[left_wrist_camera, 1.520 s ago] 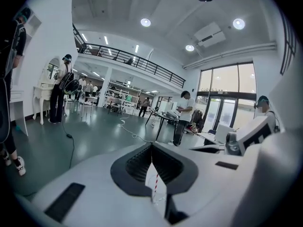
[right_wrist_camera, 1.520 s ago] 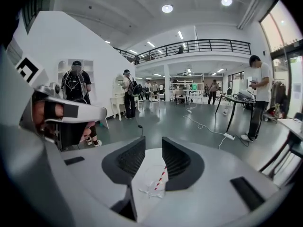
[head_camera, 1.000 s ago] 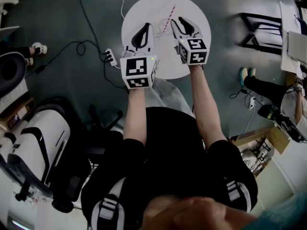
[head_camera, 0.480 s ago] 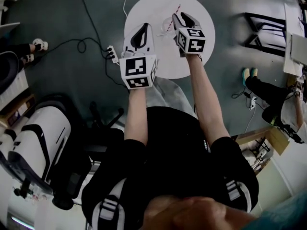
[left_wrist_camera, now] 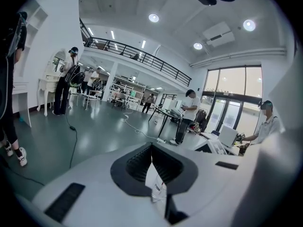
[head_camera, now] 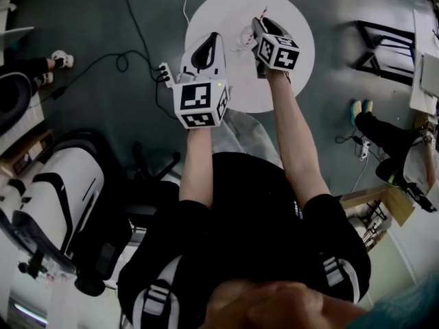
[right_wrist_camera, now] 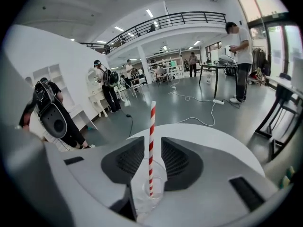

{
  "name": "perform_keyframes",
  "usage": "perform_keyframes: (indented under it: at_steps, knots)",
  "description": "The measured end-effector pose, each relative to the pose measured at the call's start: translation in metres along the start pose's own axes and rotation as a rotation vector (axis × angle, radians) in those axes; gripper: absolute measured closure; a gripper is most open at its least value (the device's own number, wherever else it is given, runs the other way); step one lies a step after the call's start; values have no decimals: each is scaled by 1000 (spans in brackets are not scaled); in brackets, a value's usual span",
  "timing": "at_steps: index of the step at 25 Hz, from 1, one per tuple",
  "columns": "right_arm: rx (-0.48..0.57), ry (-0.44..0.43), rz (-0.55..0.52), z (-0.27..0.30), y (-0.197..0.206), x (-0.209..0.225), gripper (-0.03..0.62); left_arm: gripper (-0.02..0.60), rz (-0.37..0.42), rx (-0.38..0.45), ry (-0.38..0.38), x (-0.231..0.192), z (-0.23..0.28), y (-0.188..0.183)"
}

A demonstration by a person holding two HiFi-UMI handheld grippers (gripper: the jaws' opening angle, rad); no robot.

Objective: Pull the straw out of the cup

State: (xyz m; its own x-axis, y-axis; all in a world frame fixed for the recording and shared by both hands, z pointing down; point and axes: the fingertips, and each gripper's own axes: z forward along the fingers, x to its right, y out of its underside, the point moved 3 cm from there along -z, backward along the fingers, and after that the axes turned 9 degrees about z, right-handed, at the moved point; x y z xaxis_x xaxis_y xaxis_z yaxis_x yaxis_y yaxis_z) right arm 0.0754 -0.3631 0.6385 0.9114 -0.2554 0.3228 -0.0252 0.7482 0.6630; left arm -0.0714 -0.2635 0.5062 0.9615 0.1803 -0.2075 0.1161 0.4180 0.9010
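Note:
A clear plastic cup (right_wrist_camera: 149,197) with a red-and-white striped straw (right_wrist_camera: 152,141) upright in it stands on the round white table (head_camera: 288,67). In the right gripper view the cup sits low between the jaws of my right gripper (right_wrist_camera: 153,140). Those jaws stand wide apart, and the straw rises through the gap without touching either pad. The head view shows the right gripper (head_camera: 257,26) at the cup (head_camera: 245,38), with the straw (head_camera: 261,14) sticking out beyond it. My left gripper (head_camera: 214,38) hovers left of the cup with its tips together and nothing in them, as the left gripper view (left_wrist_camera: 152,145) also shows.
A power strip (head_camera: 165,74) with its cable lies on the dark floor left of the table. A black frame (head_camera: 384,40) stands to the right, with a person's feet (head_camera: 360,108) nearby. White equipment (head_camera: 55,197) sits at lower left. People stand around the hall.
The right gripper has moved forward and down, so the cup now sits between its jaws instead of ahead of them. The left gripper has hardly moved.

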Motion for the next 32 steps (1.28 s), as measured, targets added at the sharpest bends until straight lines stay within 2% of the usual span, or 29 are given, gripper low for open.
perform_keyframes:
  at_steps: [3, 5, 8, 12, 24, 32]
  knots:
    - [15, 23, 4, 0, -3, -1, 513, 572, -1, -5, -4, -4, -4, 2]
    - [44, 35, 64, -3, -6, 1, 547, 572, -6, -6, -6, -6, -6, 3]
    - [77, -2, 134, -6, -11, -2, 557, 572, -10, -4, -3, -5, -6, 4]
    - [96, -33, 96, -14, -16, -12, 557, 572, -10, 4, 8, -3, -8, 2]
    - [156, -55, 13, -49, -24, -33, 559, 572, -2, 43, 54, 9, -24, -7]
    - [236, -79, 15, -87, -35, -48, 559, 572, 5, 75, 62, 6, -37, -14]
